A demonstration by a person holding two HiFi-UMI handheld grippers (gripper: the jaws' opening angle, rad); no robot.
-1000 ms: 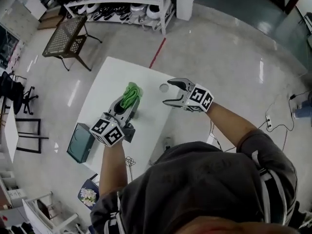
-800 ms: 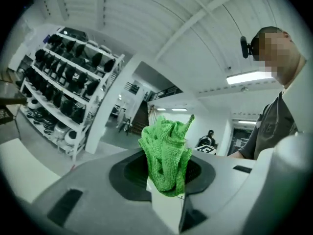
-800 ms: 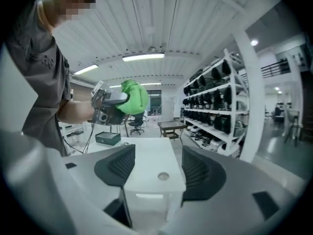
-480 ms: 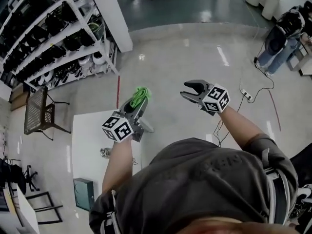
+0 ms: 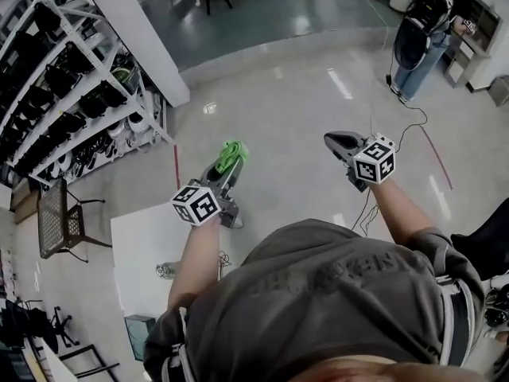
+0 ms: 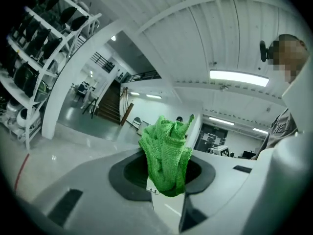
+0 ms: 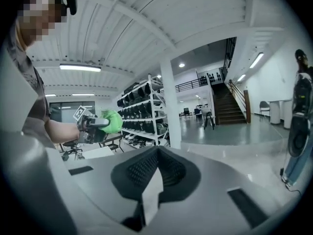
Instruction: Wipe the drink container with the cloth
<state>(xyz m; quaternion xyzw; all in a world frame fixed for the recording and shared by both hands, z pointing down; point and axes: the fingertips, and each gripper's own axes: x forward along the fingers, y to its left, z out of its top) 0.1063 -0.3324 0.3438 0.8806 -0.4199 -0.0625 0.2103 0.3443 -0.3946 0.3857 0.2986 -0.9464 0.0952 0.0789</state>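
Note:
My left gripper (image 5: 225, 169) is shut on a bunched green mesh cloth (image 5: 232, 153), held out level over the bare floor. In the left gripper view the cloth (image 6: 168, 155) stands up from between the jaws. My right gripper (image 5: 338, 143) is also out over the floor, off to the right. Its jaws have just been closing and now meet with nothing between them (image 7: 155, 173). The right gripper view shows the left gripper (image 7: 93, 124) and cloth (image 7: 111, 121) at the left. A small silvery drink container (image 5: 165, 270) sits on the white table (image 5: 135, 233), behind both grippers.
Shelving racks (image 5: 71, 94) full of dark gear line the left side. A mesh chair (image 5: 60, 217) stands by the table and a green box (image 5: 139, 325) sits on the floor below it. A person (image 5: 425, 22) stands at the top right, with a cable (image 5: 398, 110) on the floor.
The view has swung away from the table. Both grippers moved off the table and out over the floor. The right jaws went from wide open to shut. The cloth stays in the left gripper.

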